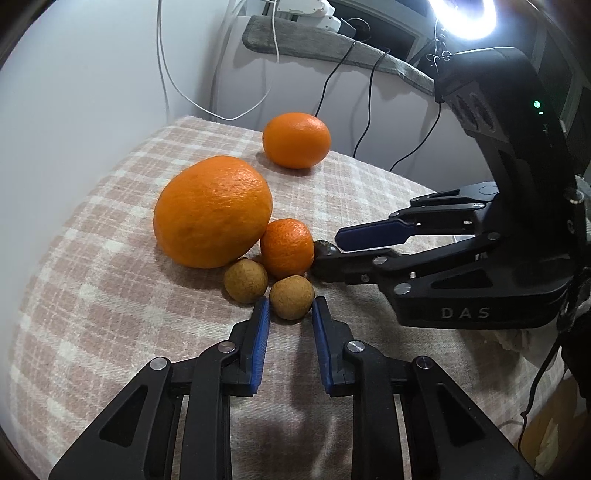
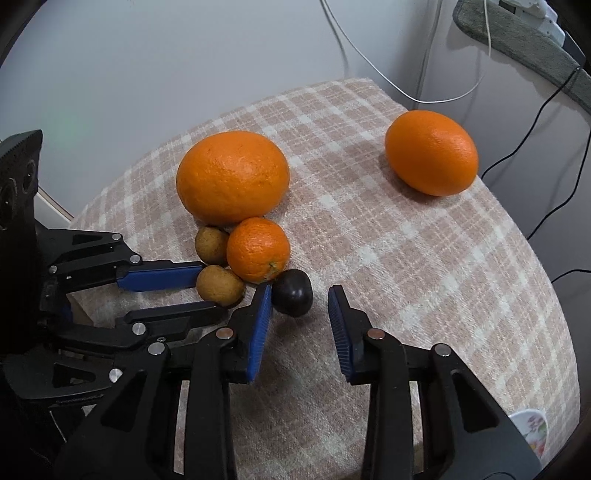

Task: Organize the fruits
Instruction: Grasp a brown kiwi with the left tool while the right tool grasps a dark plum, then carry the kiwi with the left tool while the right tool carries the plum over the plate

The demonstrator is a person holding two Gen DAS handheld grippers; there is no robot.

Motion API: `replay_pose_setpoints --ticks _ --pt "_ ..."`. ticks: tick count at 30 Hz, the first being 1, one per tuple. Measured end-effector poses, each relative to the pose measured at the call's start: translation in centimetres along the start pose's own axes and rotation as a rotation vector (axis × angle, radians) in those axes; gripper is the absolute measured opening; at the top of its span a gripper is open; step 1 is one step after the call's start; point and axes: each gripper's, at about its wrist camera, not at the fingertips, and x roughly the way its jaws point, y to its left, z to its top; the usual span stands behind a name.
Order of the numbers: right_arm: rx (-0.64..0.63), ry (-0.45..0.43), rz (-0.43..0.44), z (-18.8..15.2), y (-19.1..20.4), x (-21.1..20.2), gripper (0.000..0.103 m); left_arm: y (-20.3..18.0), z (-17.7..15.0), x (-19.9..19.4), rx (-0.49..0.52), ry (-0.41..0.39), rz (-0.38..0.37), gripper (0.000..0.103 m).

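On the checked cloth a big orange point(image 1: 212, 210) point(image 2: 232, 176) touches a small mandarin point(image 1: 287, 247) point(image 2: 258, 249). Two brown longans lie beside them: one point(image 1: 245, 280) point(image 2: 211, 245) against the big orange, the other point(image 1: 291, 297) point(image 2: 219, 285) at the tips of my left gripper point(image 1: 290, 308) point(image 2: 207, 286), which is open around it. A dark plum point(image 2: 292, 292) point(image 1: 325, 248) lies right of the mandarin, just ahead of my open right gripper point(image 2: 300, 299) point(image 1: 328, 245), close to its left finger. A second orange point(image 1: 296, 140) point(image 2: 431, 152) sits apart at the far edge.
The checked cloth point(image 2: 406, 258) covers a small rounded table against a white wall. Cables point(image 1: 332, 81) hang behind it. A patterned bowl rim point(image 2: 530, 432) shows at the lower right of the right wrist view. A ring light point(image 1: 461, 18) glares at top right.
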Motion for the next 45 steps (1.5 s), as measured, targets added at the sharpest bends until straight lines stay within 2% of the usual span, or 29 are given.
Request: replay_pose_setpoints --ticks 3,5,12,21,32,45 --pt "-0.007 0.008 0.009 0.3 0.2 0.5 0.033 0.0 0.0 0.0 0.000 0.000 -0.001 0.022" --pt "-0.013 0.011 0.011 0.4 0.4 0.7 0.024 0.0 -0.1 0.0 -0.001 -0.001 0.000 0.022" --pt "-0.004 -0.004 0.018 -0.1 0.5 -0.1 0.024 -0.1 -0.1 -0.5 0.001 -0.013 0.004 0.022" --pt "0.040 -0.069 0.020 -2.1 -0.3 -3.8 0.024 -1.3 -0.2 -1.8 0.015 -0.035 -0.012 0.022" --pt "0.127 -0.165 -0.008 -6.0 -2.7 -9.2 0.024 -5.6 -0.1 -2.9 0.085 -0.053 -0.080 0.022" --pt "0.272 -0.211 -0.095 -11.8 -7.9 -14.1 0.024 -12.0 -0.2 -2.6 0.193 -0.027 -0.187 0.022"
